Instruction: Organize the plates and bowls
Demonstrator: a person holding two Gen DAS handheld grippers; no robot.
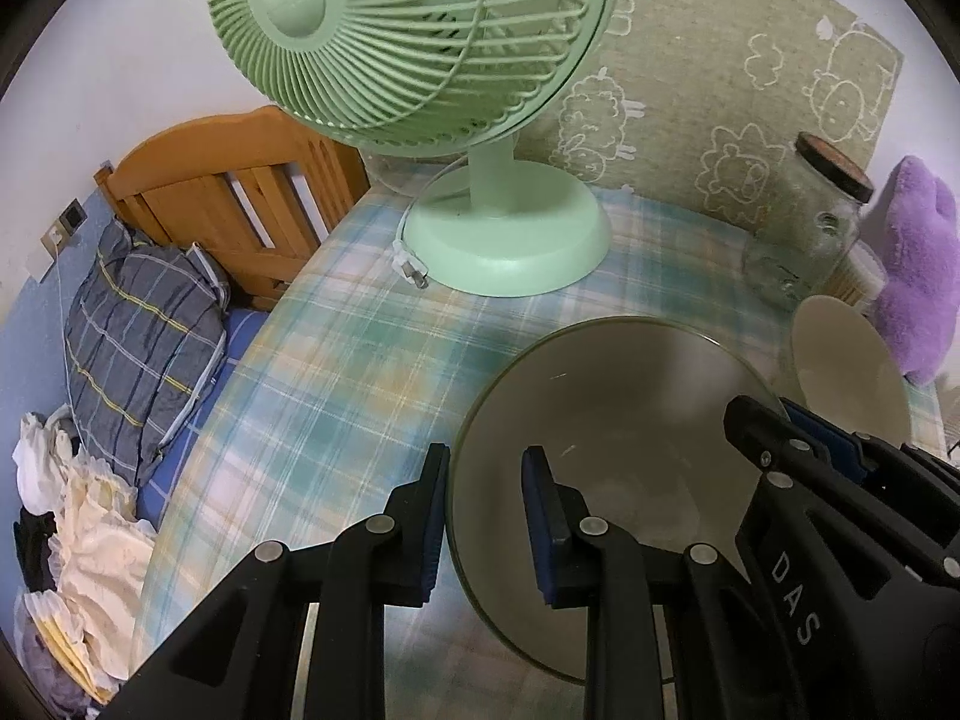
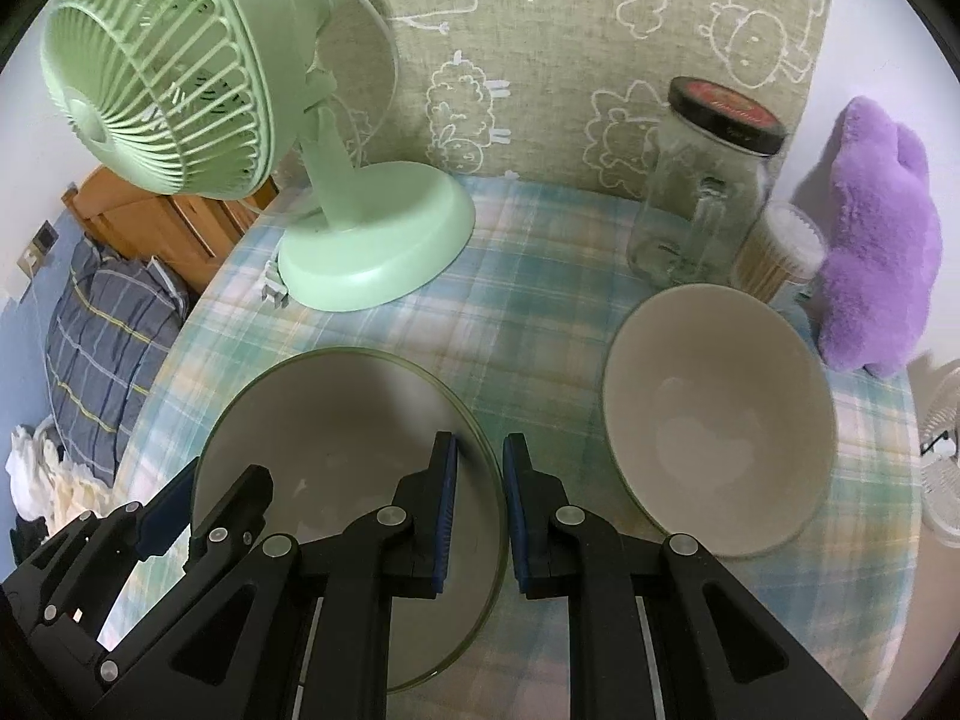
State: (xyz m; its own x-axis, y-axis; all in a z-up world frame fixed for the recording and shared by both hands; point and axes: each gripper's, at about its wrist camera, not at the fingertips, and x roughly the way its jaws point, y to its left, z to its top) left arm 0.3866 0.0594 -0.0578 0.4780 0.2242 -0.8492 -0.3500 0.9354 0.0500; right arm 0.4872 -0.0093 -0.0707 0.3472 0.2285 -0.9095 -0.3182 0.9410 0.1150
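A wide, shallow bowl [image 1: 606, 420] [image 2: 336, 414], grey-beige with a thin green rim, is held from both sides over the plaid tablecloth [image 1: 336, 372]. My left gripper [image 1: 486, 528] is shut on its left rim, one finger outside and one inside. The right gripper [image 2: 480, 516] is shut on the opposite rim in the same way. Each gripper also appears in the other's view, the left gripper [image 2: 174, 510] and the right gripper [image 1: 762, 438]. A deeper cream bowl [image 2: 720, 414] [image 1: 846, 366] stands on the cloth to the right, apart from the held one.
A mint-green desk fan [image 1: 510, 240] [image 2: 366, 252] stands at the back with its plug lying on the cloth. A lidded glass jar [image 2: 702, 192], a tub of cotton swabs [image 2: 780, 252] and a purple plush toy [image 2: 876, 240] crowd the back right. Left of the table is a bed with a pillow [image 1: 144, 336].
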